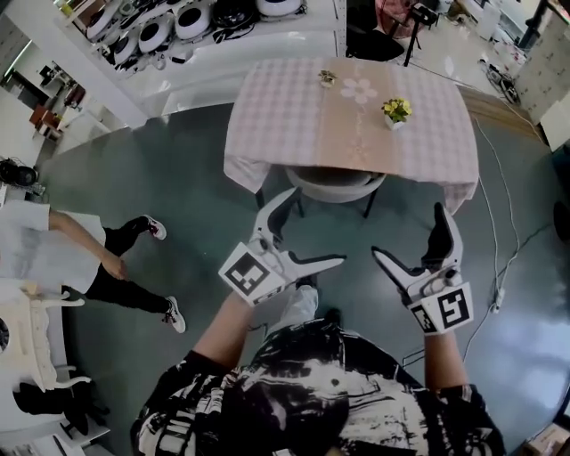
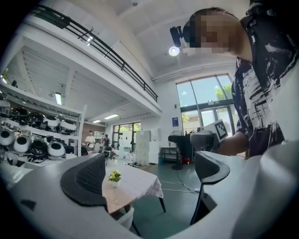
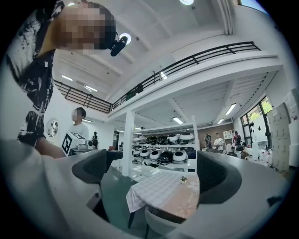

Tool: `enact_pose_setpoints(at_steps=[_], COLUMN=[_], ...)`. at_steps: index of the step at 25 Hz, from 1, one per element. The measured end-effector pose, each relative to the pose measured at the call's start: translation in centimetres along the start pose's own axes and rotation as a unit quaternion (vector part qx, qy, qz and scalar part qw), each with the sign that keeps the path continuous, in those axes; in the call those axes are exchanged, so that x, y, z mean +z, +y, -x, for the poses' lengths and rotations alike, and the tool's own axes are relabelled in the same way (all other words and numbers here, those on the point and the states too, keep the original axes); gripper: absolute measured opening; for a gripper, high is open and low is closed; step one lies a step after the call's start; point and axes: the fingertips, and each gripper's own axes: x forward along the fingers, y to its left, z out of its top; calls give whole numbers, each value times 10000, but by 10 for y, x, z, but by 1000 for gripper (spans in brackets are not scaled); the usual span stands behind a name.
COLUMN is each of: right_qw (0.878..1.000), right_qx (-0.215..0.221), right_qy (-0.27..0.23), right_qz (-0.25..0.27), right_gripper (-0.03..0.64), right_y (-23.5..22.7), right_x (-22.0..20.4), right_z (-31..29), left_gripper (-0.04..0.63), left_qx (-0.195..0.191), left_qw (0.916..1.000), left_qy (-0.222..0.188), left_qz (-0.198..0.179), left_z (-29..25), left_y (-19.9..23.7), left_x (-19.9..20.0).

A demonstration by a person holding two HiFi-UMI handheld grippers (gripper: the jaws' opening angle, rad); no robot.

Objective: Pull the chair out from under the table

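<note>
Under table (image 1: 294,116) edge: chair (image 1: 334,185) tucked | left gripper (image 1: 313,227), right gripper (image 1: 408,230): jaws apart, empty

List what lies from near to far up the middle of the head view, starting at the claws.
left claw and right claw side by side, both open and empty → chair, partly under the table → table with a checked cloth → row of round white machines
</note>
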Motion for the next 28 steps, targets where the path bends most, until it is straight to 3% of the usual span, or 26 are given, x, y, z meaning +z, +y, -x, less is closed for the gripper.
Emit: enact_pose_setpoints(at_steps=[11, 20, 24, 26, 28], right_qw=[9991, 9973, 9931, 9849, 9637], right_qx=[-276, -310, -23, 342, 788], right_qy=[227, 602, 1067, 1475, 2133], right_qz=[236, 277, 477, 836, 1402], right_gripper=[575, 575, 575, 575, 575], right_y=[-26, -43, -60, -62, -64], right_x=[-11, -45, -89, -121, -161], right_z=[-118, -173, -186, -193, -198], left_gripper=[569, 569, 569, 569, 568], left_qx=[-534, -757, -904, -1067, -1261], left_qw=[9985, 9968, 9907, 9795, 9608], left_qy=[-124, 213, 943, 1536, 2202], left_qz=[59, 105, -390, -752, -1120], left_z=[-20, -34, -53, -62, -70], left_y=[120, 179, 188, 188, 188], left_x=[-8, -39, -83, -118, -159])
